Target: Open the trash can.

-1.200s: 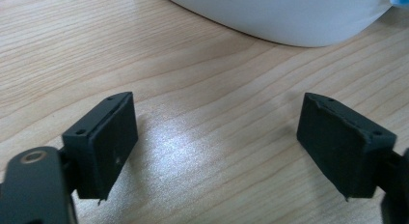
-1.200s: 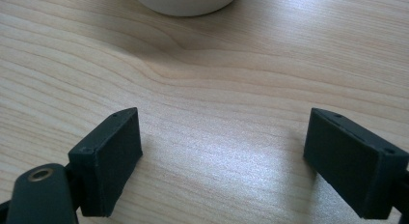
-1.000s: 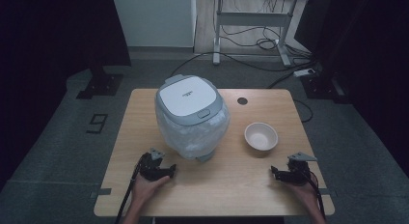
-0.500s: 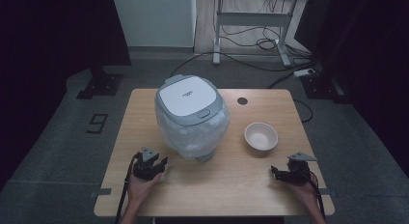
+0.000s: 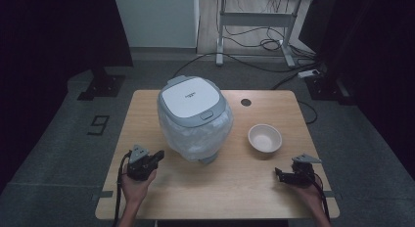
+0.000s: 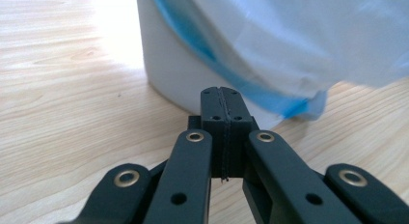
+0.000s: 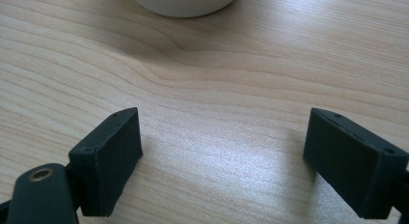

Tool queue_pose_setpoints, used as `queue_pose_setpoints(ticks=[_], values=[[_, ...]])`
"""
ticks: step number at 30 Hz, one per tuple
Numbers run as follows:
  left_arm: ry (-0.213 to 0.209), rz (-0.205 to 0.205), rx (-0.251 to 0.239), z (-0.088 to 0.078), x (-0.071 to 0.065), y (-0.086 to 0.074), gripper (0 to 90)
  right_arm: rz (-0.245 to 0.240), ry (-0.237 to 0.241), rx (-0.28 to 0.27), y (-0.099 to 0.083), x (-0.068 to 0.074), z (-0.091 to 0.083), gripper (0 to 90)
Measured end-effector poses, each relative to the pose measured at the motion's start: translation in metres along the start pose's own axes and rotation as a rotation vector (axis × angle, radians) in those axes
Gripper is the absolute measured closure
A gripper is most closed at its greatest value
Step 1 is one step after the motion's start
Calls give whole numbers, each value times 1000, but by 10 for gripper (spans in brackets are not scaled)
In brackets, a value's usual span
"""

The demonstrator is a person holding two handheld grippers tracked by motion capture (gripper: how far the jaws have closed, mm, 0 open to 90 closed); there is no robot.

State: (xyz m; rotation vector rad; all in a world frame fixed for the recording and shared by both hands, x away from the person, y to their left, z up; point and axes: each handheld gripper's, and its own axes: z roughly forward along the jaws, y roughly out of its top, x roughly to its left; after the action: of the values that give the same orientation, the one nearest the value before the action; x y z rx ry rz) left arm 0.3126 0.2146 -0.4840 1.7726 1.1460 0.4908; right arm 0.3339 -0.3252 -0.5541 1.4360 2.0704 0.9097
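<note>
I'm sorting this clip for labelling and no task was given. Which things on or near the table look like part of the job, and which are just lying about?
Likely in the job (a guess):
- rice cooker, wrapped in plastic film
- bowl
- left gripper, shut
- right gripper, open

Just lying about:
- desk frame
- cables
- floor marker "9"
</note>
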Motion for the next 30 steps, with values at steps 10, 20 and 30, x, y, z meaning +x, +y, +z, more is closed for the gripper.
queue_pose_setpoints(ticks=[10, 20, 30], values=[[-33, -5, -27, -9, -4, 11, 900, 3, -1, -1, 0, 0, 0, 127], [-88, -20, -79, -31, -15, 35, 900, 3, -3, -1, 0, 0, 0, 130], [-102, 26, -115, -40, -23, 68, 900, 3, -7, -1, 0, 1, 0, 132]])
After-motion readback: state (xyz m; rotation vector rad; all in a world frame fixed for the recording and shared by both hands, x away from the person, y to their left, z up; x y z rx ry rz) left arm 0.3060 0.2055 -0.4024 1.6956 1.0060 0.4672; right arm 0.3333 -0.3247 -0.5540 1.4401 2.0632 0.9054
